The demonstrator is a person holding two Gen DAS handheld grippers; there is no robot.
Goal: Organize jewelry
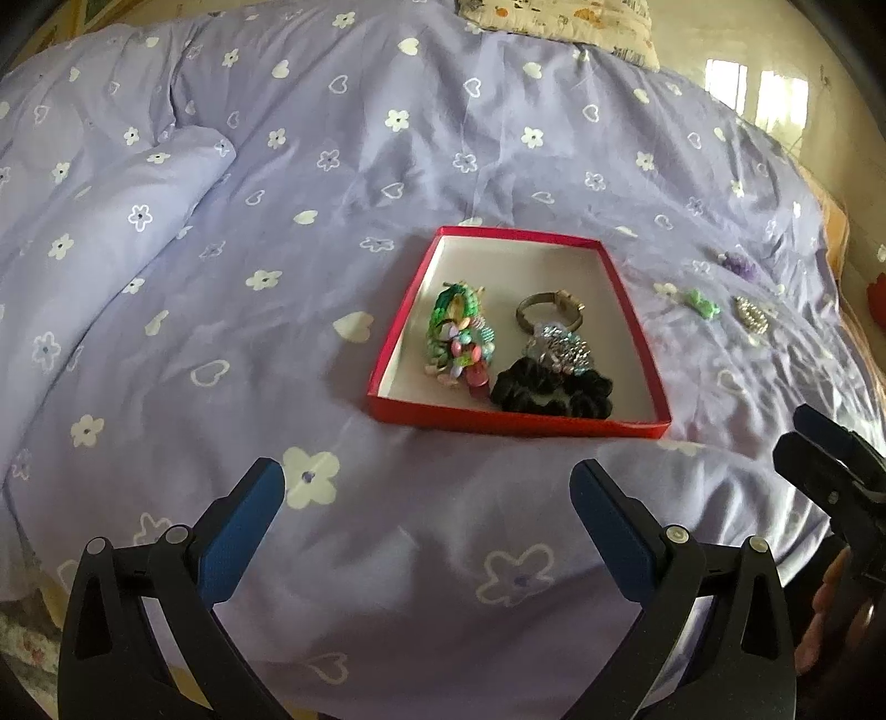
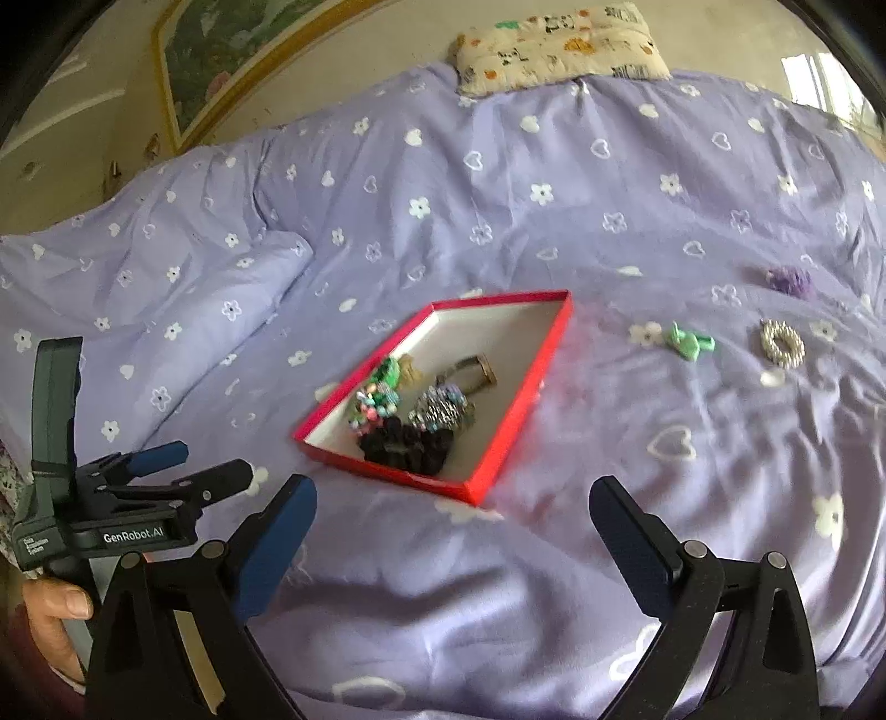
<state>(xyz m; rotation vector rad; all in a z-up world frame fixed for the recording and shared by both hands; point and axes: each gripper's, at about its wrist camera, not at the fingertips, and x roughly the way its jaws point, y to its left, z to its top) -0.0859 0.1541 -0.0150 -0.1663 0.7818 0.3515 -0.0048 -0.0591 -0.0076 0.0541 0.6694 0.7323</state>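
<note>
A shallow red box (image 1: 404,310) (image 2: 531,382) with a white inside lies on the purple bedspread. It holds a green beaded bracelet (image 1: 457,343), a watch (image 1: 548,310), a silvery clip (image 1: 565,346) and a black scrunchie (image 1: 554,390). Right of the box lie a green clip (image 1: 702,304) (image 2: 689,340), a silver ring-shaped piece (image 1: 752,314) (image 2: 782,343) and a purple piece (image 1: 739,263) (image 2: 789,279). My left gripper (image 1: 426,493) is open and empty in front of the box. My right gripper (image 2: 451,498) is open and empty, near the box's front corner.
The purple flowered bedspread (image 1: 277,166) covers the whole bed, with a folded ridge (image 1: 138,194) at the left. A patterned pillow (image 2: 559,44) lies at the far edge. A framed picture (image 2: 221,61) hangs on the wall behind.
</note>
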